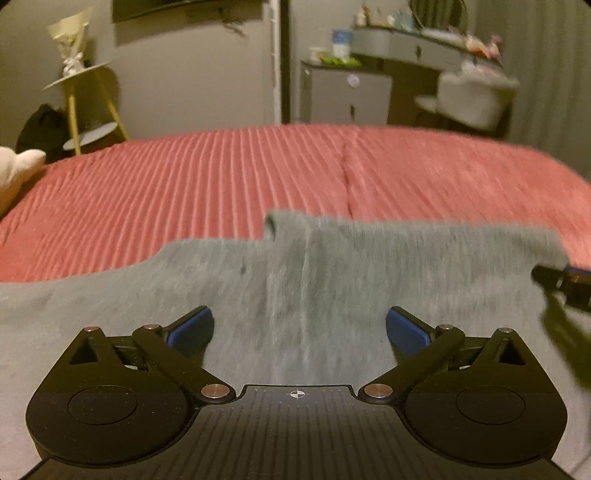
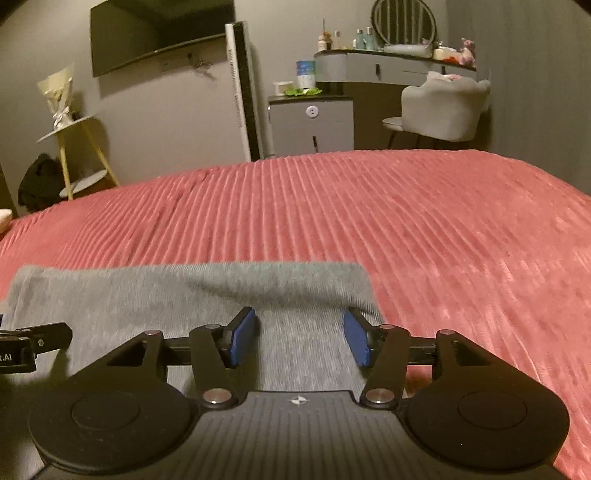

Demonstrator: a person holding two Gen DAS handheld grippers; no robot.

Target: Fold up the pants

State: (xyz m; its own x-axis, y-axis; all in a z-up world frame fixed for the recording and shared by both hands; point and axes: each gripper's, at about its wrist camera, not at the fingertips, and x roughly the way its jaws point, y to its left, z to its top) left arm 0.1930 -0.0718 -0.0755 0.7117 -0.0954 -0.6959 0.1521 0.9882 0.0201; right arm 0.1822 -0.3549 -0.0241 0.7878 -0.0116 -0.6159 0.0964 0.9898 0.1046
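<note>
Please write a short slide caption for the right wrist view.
Open right gripper above grey pants on a red ribbed bedspread.

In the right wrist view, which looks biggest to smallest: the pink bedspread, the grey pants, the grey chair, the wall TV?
1. pink bedspread
2. grey pants, though nearness to the camera inflates them
3 and 4. wall TV and grey chair look similar; too unsure to rank.

Your right gripper [image 2: 300,338], blue pads spread wide with nothing between them, hovers over the grey knit pants [image 2: 184,299] lying on the ribbed pink bedspread [image 2: 406,229]; your left gripper [image 2: 29,345] shows at the left edge
</note>
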